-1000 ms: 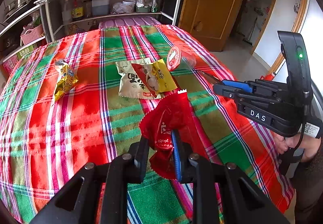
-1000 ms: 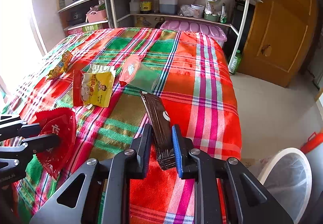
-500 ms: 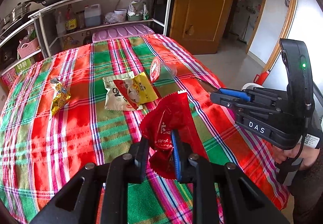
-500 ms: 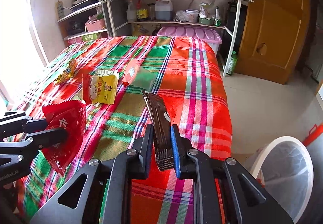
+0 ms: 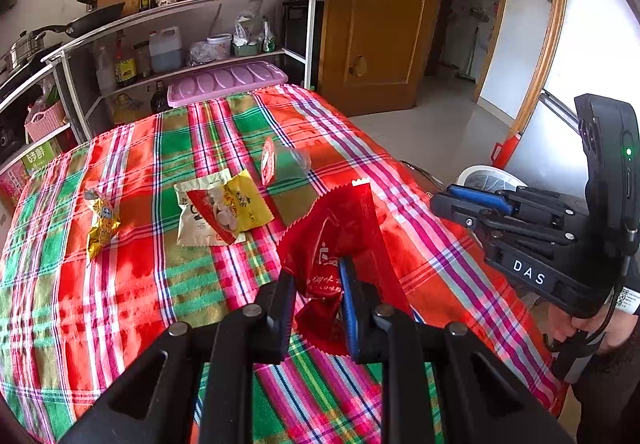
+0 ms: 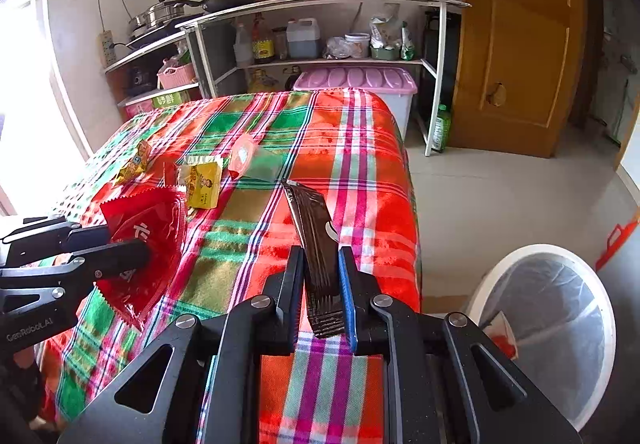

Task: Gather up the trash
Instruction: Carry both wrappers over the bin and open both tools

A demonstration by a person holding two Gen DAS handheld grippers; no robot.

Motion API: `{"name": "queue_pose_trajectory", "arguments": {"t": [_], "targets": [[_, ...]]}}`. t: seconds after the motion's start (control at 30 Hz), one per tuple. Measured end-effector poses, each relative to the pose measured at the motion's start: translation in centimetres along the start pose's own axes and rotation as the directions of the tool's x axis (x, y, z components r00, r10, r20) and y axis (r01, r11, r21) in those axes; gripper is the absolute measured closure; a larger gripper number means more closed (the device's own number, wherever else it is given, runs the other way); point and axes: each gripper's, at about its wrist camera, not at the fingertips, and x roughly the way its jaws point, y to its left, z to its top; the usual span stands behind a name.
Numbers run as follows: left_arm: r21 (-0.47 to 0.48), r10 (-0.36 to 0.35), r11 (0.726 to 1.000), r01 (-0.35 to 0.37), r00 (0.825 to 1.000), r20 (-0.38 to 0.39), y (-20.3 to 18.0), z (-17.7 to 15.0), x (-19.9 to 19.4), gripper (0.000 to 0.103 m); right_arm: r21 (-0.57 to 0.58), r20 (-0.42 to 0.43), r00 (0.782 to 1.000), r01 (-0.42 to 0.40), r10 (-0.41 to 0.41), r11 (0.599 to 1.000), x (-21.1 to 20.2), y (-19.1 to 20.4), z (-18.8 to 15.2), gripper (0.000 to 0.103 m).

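Plaid-clothed table (image 6: 360, 180) fronts a metal kitchen shelf (image 6: 332, 2) and wooden door (image 6: 516, 44); three wrappers lie on it, white bin (image 6: 548, 328) on the floor beside. Left gripper (image 5: 318, 284) clamps a red wrapper (image 5: 340, 228), right gripper (image 6: 322, 284) a dark wrapper (image 6: 316, 240), both above the cloth.

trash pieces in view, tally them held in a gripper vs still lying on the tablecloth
Held in a gripper: 2, the red wrapper in the left gripper, the dark brown wrapper in the right gripper
On the tablecloth: 3, the gold wrapper, the yellow and white packet, the clear cup
Total: 5
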Motion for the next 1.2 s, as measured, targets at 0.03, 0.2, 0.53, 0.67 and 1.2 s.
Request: {"name": "queue_pose_trajectory", "arguments": {"t": [0.03, 0.2, 0.53, 0.67, 1.2], "targets": [[0.006, -0.003, 1.0, 0.003, 1.0, 0.001, -0.4, 0.1, 0.0, 0.081, 0.007, 0.005, 1.0, 0.005, -0.005, 1.0, -0.4, -0.3, -0.1, 0.085], [0.045, -0.026, 0.999, 0.025, 1.0, 0.017, -2.4, 1.0, 0.0, 0.081, 0.047, 0.031, 0.999, 0.028, -0.029, 0.999, -2.1, -1.8, -0.5, 0.085], [0.116, -0.07, 0.991, 0.066, 0.997, 0.034, -6.2, 2.5, 0.3, 0.081, 0.113, 0.06, 0.994, 0.085, -0.092, 0.99, -4.9, -4.9, -1.4, 0.085], [0.135, -0.085, 0.988, 0.08, 0.996, 0.032, -7.4, 3.1, 0.6, 0.081, 0.135, 0.07, 0.99, 0.111, -0.121, 0.985, -6.0, -6.1, -1.8, 0.085], [0.252, -0.211, 0.945, 0.209, 0.977, -0.018, -17.1, 5.5, 4.7, 0.081, 0.28, 0.021, 0.953, 0.286, -0.304, 0.916, -10.6, -14.4, -6.4, 0.085]]}}
